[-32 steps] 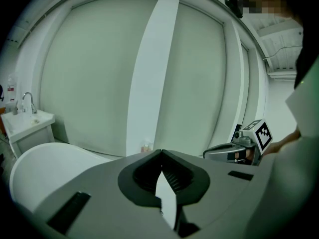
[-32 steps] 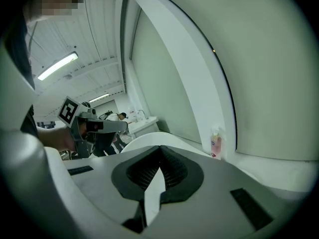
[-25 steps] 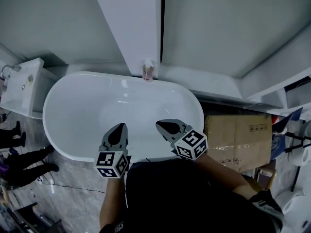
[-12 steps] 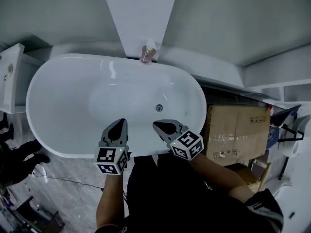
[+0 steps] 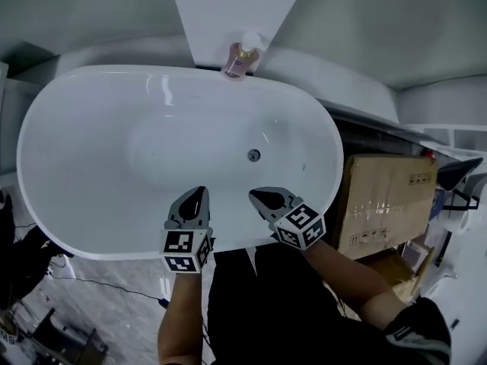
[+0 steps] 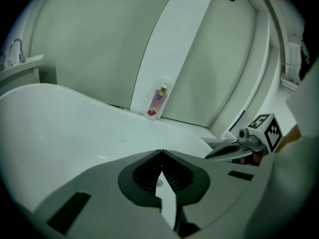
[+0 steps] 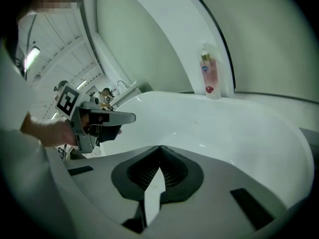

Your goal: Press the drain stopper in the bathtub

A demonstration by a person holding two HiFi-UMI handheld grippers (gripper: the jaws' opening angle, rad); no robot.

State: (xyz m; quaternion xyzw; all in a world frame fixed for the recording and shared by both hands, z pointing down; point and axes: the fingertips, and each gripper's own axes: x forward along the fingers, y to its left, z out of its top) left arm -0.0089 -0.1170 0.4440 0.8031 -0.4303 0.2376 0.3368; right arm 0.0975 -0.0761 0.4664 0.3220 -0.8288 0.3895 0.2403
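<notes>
White oval bathtub (image 5: 84,188), seen from above, with its round metal drain stopper (image 5: 253,155) set in the basin floor, right of centre. The left tongs (image 5: 199,195) and right tongs (image 5: 259,197) hover side by side above the near rim. Their tips point into the tub and are clear of the stopper. Both tongs are closed tip to tip and grip nothing. A pink pump bottle (image 5: 240,58) stands at the far rim against the wall panel. A cardboard box (image 5: 388,204) sits beside the tub's right end.
</notes>
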